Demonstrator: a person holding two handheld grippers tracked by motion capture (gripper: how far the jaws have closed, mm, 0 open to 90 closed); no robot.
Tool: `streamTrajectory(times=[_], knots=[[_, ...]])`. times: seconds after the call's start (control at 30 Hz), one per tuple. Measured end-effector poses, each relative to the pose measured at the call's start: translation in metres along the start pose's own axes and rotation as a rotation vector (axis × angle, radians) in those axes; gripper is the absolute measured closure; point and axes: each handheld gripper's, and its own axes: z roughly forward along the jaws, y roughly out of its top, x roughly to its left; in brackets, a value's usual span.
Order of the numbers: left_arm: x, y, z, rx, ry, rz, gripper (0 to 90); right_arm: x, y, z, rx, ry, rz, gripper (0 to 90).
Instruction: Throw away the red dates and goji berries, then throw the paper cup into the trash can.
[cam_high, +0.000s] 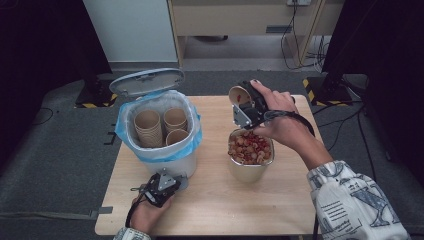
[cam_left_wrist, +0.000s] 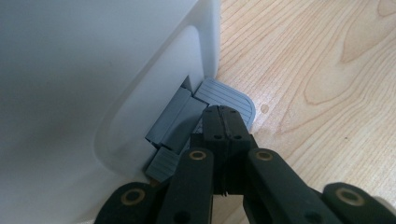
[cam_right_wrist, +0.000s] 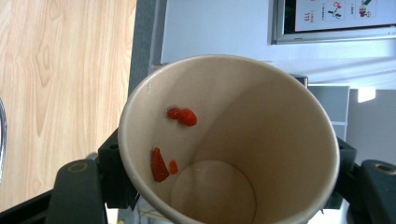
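A white pedal bin (cam_high: 165, 162) with a blue liner stands on the table's left, its lid (cam_high: 146, 81) raised. Stacked paper cups (cam_high: 148, 127) sit inside it. My left gripper (cam_left_wrist: 224, 112) is shut, its tips resting on the grey pedal (cam_left_wrist: 229, 95) at the bin's foot; in the high view this gripper (cam_high: 176, 181) is at the bin's near side. My right gripper (cam_high: 243, 107) is shut on a paper cup (cam_high: 239, 95), tipped on its side above a metal bowl (cam_high: 247, 171) of red and tan snacks (cam_high: 250, 147). A few red bits (cam_right_wrist: 159, 165) cling inside the cup (cam_right_wrist: 261, 130).
The wooden table (cam_high: 215, 200) has bare room in front of the bowl and bin. Beyond its far edge are grey floor, cables and black stands (cam_high: 325, 85). A person's patterned sleeve (cam_high: 350, 200) comes in at the lower right.
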Motion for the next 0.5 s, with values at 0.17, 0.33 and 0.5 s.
streamTrajectory(times=[0.17, 0.33, 0.5], knots=[[0.0, 0.0, 0.0, 0.002, 0.001, 0.001, 89.7, -0.003, 0.001, 0.001, -0.019, 0.006, 0.05, 27.6], [0.0, 0.0, 0.0, 0.001, 0.001, 0.001, 89.7, -0.01, -0.001, 0.002, -0.053, 0.019, 0.149, 27.6], [0.0, 0.0, 0.0, 0.0, 0.0, -0.001, 89.7, -0.013, -0.002, 0.002, -0.062, 0.02, 0.178, 27.6]])
